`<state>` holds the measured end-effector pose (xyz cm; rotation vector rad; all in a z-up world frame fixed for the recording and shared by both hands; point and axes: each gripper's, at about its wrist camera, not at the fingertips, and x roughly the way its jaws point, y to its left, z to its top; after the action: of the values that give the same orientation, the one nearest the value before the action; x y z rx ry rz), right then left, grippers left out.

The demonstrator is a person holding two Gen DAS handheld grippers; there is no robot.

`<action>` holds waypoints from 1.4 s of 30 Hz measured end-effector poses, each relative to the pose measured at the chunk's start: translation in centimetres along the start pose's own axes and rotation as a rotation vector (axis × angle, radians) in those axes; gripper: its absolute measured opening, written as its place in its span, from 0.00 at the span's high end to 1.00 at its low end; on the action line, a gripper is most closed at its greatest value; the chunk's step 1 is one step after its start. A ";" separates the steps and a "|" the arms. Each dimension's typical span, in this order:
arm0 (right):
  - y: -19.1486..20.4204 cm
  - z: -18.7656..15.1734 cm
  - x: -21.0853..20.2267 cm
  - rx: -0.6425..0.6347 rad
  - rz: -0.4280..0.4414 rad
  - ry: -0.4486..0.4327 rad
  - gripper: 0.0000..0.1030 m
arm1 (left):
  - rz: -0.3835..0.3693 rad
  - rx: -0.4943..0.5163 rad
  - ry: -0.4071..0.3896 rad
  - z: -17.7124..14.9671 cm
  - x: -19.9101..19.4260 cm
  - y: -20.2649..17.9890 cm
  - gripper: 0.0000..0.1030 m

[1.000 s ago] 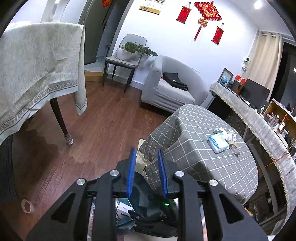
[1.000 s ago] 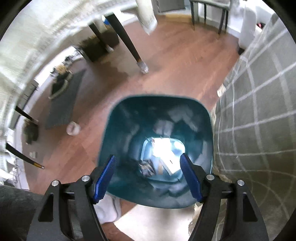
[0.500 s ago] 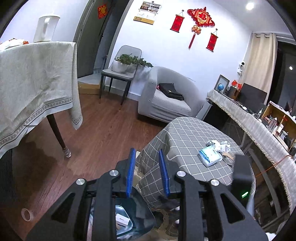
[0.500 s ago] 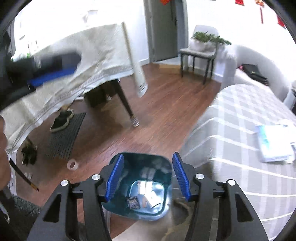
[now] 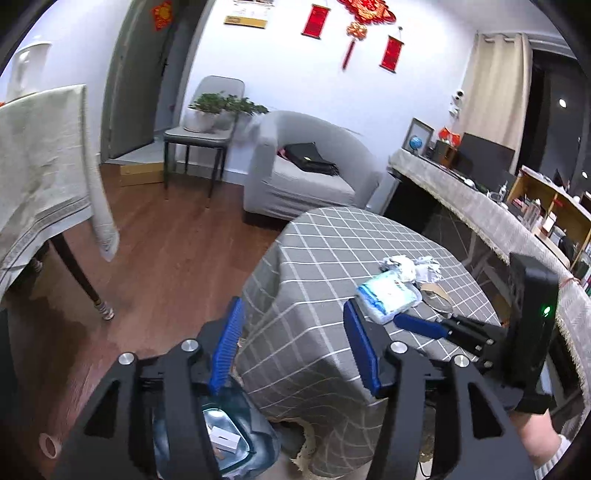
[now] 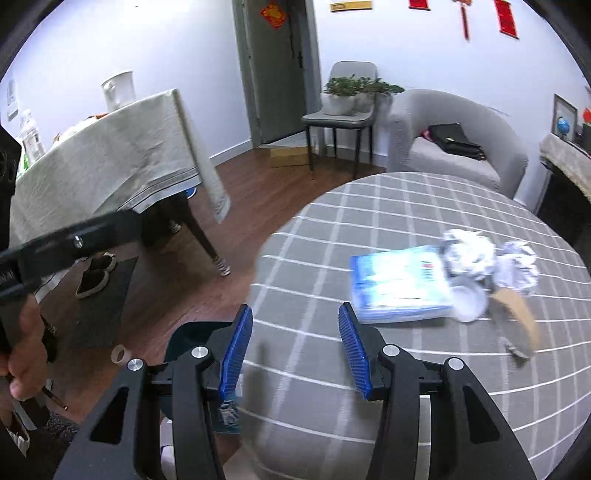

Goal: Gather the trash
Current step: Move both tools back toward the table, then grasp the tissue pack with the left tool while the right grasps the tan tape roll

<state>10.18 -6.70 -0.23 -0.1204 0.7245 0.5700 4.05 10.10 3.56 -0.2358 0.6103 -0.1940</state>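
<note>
Both our tools gape wide and hold nothing: left tool (image 5: pixel 291 347), right tool (image 6: pixel 295 347). Some trash already lies in the bin (image 5: pixel 225 443) below the left tool; crumpled paper (image 6: pixel 469 254) and a tissue pack (image 6: pixel 399 284) remain on the bench (image 6: pixel 332 406) ahead of the right tool.

Domestic living room. Grey armchair (image 5: pixel 303 173) against white wall, taken as landmark. Left of armchair: chair bearing potted plants (image 5: pixel 221 110), then grey door (image 5: pixel 140 74). Above armchair: red festive hangings (image 5: pixel 354 18). Before armchair: wood-plank floor (image 5: pixel 147 236) and round worktop with checked cloth (image 5: pixel 332 258). Right of armchair: cloth-covered sideboard with globe (image 5: pixel 416 141).
</note>
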 end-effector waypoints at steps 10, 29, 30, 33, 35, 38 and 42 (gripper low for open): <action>-6.5 -0.6 -2.1 0.066 -0.083 -0.020 0.52 | -0.042 0.040 0.058 0.0 4.6 -4.3 0.25; -14.9 -2.7 -3.5 0.096 -0.129 0.048 0.30 | -0.022 -0.010 0.220 -1.0 13.2 -9.4 0.18; -15.2 -2.8 -3.4 0.100 -0.115 0.058 0.30 | -0.024 -0.015 0.223 -0.9 13.4 -9.5 0.18; -15.5 -3.1 -3.0 0.095 -0.102 0.085 0.30 | -0.024 -0.020 0.228 -0.8 13.8 -10.0 0.18; -15.6 -3.2 -2.9 0.088 -0.101 0.092 0.30 | -0.019 -0.022 0.232 -0.8 14.1 -10.2 0.16; -15.8 -3.2 -2.8 0.088 -0.096 0.101 0.30 | -0.019 -0.030 0.232 -0.7 14.4 -10.6 0.15; -15.9 -3.2 -2.5 0.080 -0.090 0.113 0.30 | 0.012 -0.045 0.236 -0.6 14.8 -11.0 0.14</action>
<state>15.20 -22.13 -2.41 -0.1106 0.8462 0.4507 14.37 -4.16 -1.90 -0.2545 0.8508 -0.1984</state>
